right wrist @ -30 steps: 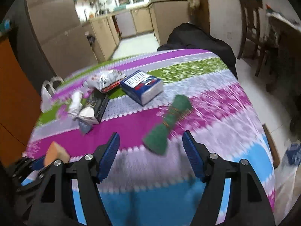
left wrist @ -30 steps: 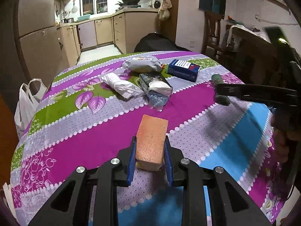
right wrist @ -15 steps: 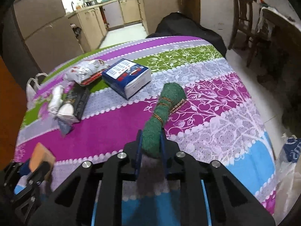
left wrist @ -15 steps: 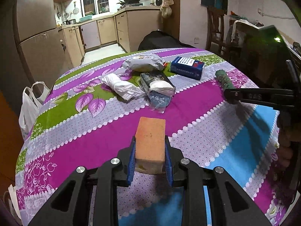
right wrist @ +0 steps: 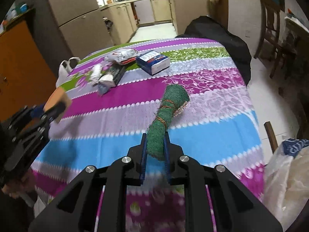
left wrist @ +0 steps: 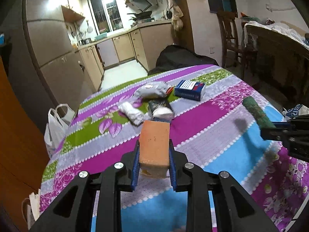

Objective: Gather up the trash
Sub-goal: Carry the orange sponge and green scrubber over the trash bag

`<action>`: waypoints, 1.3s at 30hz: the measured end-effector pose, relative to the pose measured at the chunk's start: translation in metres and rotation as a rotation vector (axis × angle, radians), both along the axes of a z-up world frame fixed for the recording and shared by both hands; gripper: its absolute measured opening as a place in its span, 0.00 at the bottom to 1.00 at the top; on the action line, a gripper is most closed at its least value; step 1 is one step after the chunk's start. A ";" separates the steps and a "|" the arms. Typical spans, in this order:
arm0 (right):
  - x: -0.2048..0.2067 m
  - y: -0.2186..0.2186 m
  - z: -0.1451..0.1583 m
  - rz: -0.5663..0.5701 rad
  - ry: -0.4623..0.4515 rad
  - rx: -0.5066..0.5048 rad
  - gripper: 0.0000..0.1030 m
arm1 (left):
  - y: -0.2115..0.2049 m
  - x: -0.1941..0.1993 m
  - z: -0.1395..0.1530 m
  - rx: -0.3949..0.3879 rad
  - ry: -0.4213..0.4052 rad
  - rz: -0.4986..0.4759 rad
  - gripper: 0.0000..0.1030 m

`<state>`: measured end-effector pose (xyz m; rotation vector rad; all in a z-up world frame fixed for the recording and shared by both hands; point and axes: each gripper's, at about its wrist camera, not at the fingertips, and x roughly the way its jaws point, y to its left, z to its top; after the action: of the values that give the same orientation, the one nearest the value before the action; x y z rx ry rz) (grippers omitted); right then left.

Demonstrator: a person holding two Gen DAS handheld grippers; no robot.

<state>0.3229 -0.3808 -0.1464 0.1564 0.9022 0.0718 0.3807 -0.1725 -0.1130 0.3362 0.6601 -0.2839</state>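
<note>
Judging by what lies where, the collecting is under way but far from finished: two pieces are in hand and four wait on the table. The left gripper (left wrist: 154, 154) is pinching an orange sponge block (left wrist: 154, 145) between its blue pads, the block sticking out ahead of the fingertips and clear of the striped tablecloth (left wrist: 202, 119). The right gripper (right wrist: 155, 152) is clamped on the near end of a rolled green scouring cloth (right wrist: 168, 114) bound with thin cord, the roll reaching forward and up past its fingers; whether its far end touches the cloth below cannot be told through the blur. Well ahead of both grippers lies the rest of the litter: a blue carton (right wrist: 153, 61) beyond the green roll and a little to its left, a crumpled grey wrapper (left wrist: 152, 91) farther off, a dark packet with a white end (left wrist: 160, 108) almost straight ahead of the sponge, and a wadded white plastic bag (left wrist: 131, 113) just left of that packet. None of these is touched. Neither held piece has been dropped anywhere yet. A pale plastic bag (right wrist: 285, 183) bulges low to the right of the right gripper, off the table edge, and may be the trash bag, though nothing confirms it; another white carrier bag (left wrist: 56, 123) hangs off the table's left edge.
</note>
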 end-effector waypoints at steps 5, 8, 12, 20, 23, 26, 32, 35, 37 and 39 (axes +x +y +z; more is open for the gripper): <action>-0.025 -0.008 0.021 0.025 -0.034 -0.013 0.14 | -0.023 -0.017 0.012 0.013 -0.027 -0.030 0.26; -0.038 -0.016 0.031 0.024 -0.051 -0.018 0.14 | -0.038 -0.026 0.020 0.021 -0.040 -0.058 0.26; -0.055 -0.033 0.043 0.003 -0.070 -0.016 0.14 | -0.066 -0.041 0.031 0.028 -0.063 -0.111 0.26; -0.092 -0.082 0.065 -0.075 -0.085 -0.040 0.14 | -0.127 -0.066 0.048 0.036 -0.097 -0.221 0.26; -0.106 -0.101 0.070 -0.112 -0.081 -0.059 0.14 | -0.151 -0.075 0.051 0.044 -0.104 -0.264 0.26; -0.120 -0.122 0.074 -0.152 -0.074 -0.080 0.14 | -0.179 -0.086 0.051 0.050 -0.103 -0.312 0.25; -0.151 -0.163 0.078 -0.231 -0.053 -0.128 0.14 | -0.232 -0.108 0.051 0.070 -0.114 -0.396 0.26; -0.165 -0.185 0.078 -0.269 -0.036 -0.143 0.14 | -0.261 -0.122 0.050 0.085 -0.121 -0.441 0.26; -0.172 -0.197 0.077 -0.292 -0.026 -0.154 0.14 | -0.279 -0.132 0.049 0.092 -0.122 -0.470 0.26; -0.178 -0.209 0.075 -0.315 -0.017 -0.161 0.14 | -0.293 -0.139 0.047 0.101 -0.128 -0.496 0.26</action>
<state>0.1450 -0.5894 -0.0713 0.1457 0.8538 -0.2910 0.2414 -0.4653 -0.0663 0.6104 0.4580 -0.6973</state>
